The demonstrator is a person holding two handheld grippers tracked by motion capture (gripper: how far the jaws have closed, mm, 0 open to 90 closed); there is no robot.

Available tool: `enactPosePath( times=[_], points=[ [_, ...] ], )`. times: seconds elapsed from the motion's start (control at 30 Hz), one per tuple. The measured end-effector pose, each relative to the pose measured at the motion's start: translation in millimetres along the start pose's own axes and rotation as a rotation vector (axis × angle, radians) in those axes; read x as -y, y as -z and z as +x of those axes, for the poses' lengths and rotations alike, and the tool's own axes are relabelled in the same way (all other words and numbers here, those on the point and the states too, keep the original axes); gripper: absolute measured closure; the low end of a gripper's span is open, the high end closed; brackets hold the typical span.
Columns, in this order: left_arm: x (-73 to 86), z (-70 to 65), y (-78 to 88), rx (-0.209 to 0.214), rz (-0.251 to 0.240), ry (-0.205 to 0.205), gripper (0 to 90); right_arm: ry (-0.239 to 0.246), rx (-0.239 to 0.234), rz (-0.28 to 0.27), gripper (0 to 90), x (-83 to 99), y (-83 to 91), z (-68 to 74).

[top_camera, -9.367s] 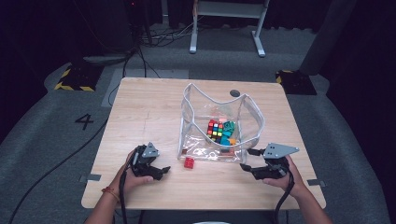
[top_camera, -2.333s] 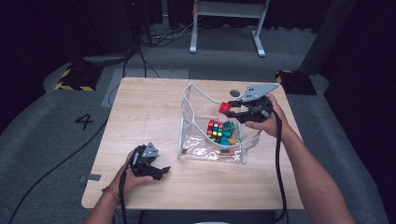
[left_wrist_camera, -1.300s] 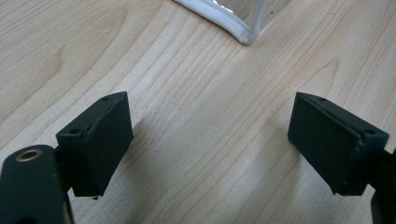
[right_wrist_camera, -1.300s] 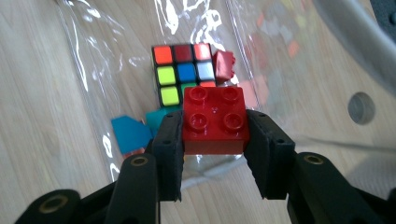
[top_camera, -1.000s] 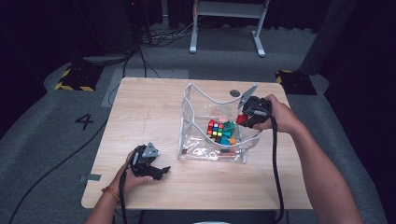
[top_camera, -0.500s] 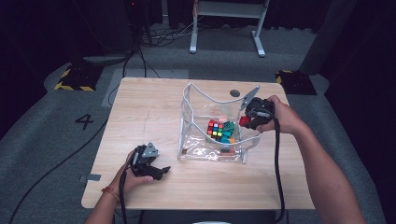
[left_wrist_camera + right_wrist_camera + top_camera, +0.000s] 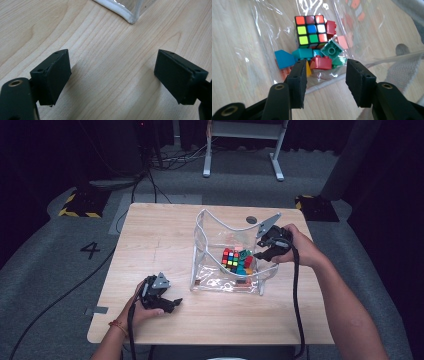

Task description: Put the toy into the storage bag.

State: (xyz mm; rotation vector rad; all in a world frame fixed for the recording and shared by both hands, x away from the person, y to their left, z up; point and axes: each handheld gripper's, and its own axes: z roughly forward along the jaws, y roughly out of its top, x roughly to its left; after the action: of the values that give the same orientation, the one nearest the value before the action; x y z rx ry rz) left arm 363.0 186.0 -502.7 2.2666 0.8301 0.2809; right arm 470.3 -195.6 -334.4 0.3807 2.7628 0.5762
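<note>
A clear plastic bag stands open at the middle of the wooden table. Inside it lie a Rubik's cube, a red brick, a teal brick, a blue piece and other small bricks. My right gripper hangs over the bag's right rim, open, with the red brick lying in the bag just beyond its jaws. My left gripper rests low at the table's front left, open wide over bare wood.
The bag's white-edged corner lies just ahead of the left gripper. A dark round mark sits on the table behind the bag. Cables trail from both grippers over the front edge. Grey carpet surrounds the table.
The right gripper carried the red brick from above the bag down to its right rim, then opened; the brick now lies in the bag. The left gripper has stayed put.
</note>
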Motion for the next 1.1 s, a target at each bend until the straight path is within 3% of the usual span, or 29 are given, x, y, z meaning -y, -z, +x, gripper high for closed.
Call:
enactPosePath(
  times=[0.17,0.37,0.47,0.53,0.6,0.8,1.1],
  points=[
    [0.0,0.0,0.0,0.000,0.000,0.000,14.0,0.004,0.012,-0.063,44.3,-0.8,4.1,3.0],
    [0.0,0.0,0.0,0.000,0.000,0.000,14.0,-0.004,0.088,-0.168,35.1,2.4,21.2,7.3],
    [0.0,0.0,0.0,0.000,0.000,0.000,14.0,-0.049,0.109,-0.227,30.8,6.5,28.6,9.1],
    [0.0,0.0,0.0,0.000,0.000,0.000,14.1,-0.062,0.121,-0.237,30.2,8.2,31.1,9.8],
    [0.0,0.0,0.0,0.000,0.000,0.000,14.1,-0.107,0.149,-0.268,28.7,11.9,39.8,10.8],
    [0.0,0.0,0.0,0.000,0.000,0.000,14.1,-0.151,0.195,-0.340,25.6,23.3,54.2,9.1],
    [0.0,0.0,0.0,0.000,0.000,0.000,14.1,-0.206,0.257,-0.394,22.0,43.3,70.4,8.2]
  ],
)
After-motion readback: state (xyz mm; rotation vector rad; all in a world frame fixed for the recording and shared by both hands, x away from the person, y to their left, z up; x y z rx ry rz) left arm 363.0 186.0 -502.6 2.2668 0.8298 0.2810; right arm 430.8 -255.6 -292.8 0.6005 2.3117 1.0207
